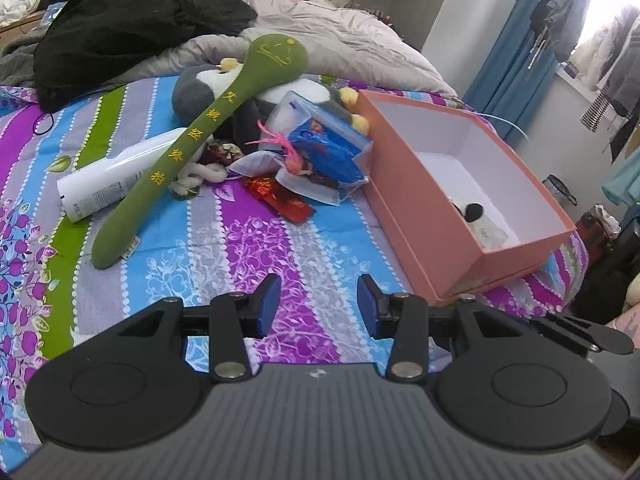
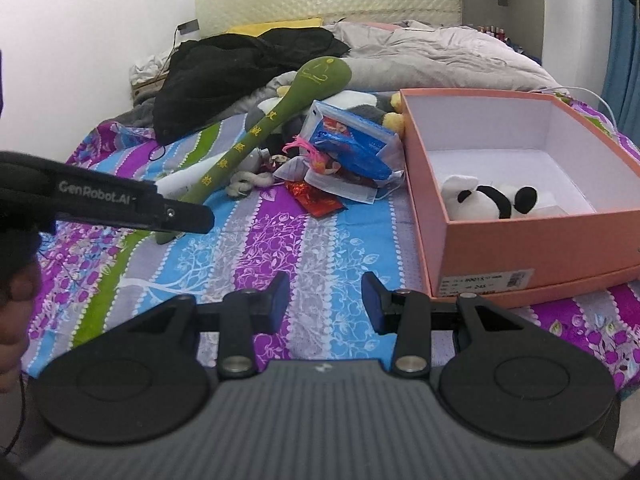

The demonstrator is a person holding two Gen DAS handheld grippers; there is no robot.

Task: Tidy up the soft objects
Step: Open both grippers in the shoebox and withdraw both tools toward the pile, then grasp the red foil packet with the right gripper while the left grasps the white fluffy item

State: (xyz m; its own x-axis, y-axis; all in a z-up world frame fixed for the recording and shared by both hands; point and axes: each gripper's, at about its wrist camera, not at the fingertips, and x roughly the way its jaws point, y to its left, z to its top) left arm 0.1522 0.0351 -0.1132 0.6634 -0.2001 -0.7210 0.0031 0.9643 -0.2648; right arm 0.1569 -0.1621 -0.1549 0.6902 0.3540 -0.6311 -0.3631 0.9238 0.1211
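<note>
- Grippers: left gripper point(image 1: 319, 304) and right gripper point(image 2: 325, 302) hover over the striped floral bedspread point(image 1: 256, 240), jaws parted, nothing between them.
- Pink shoebox point(image 2: 532, 240), ahead-right of both, holds a panda plush point(image 2: 486, 200).
- Green plush spoon point(image 1: 208, 132), ahead-left, lies across a white bottle point(image 1: 116, 176) and a penguin plush point(image 1: 208, 84).
- Blue plastic packet point(image 1: 332, 148) sits just beside the box.

Bare bedspread point(image 2: 280, 240) lies open before both claws; pink box point(image 2: 532, 248) walls the right.

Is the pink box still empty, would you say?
No, a panda toy already lies inside the pink box, near its front wall.
</note>
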